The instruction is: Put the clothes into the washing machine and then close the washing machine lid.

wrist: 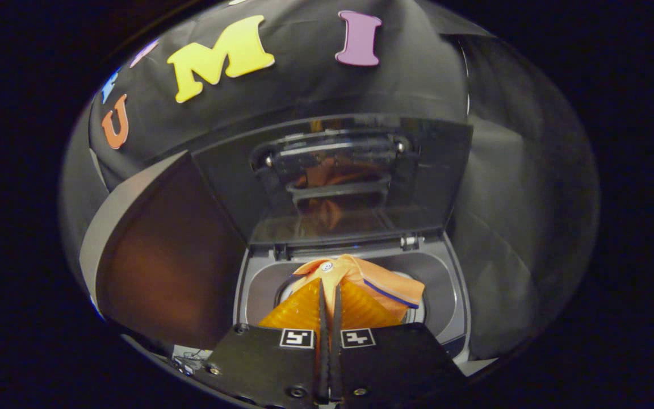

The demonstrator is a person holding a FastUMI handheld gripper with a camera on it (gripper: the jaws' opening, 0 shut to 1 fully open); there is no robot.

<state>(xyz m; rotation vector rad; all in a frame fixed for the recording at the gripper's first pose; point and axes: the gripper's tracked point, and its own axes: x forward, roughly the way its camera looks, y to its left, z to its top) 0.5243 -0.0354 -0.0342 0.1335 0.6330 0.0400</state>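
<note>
Black cloth booth. Nearest us, the gripper [330, 301] has its fingers pressed together on an orange shirt [361, 278], held over the washing machine [446, 284] opening. Beyond, we see the lid [418, 182] standing raised.

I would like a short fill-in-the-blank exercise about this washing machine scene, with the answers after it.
1. The dark glass lid of the grey top-loading washing machine stands ____.
2. The garment at the round drum opening is ____ in colour.
3. The gripper, its two amber fingers nearly touching, pinches the ____.
4. The lid's glass shows a ____ of the garment.

Missing words: open; orange; garment; reflection
</note>
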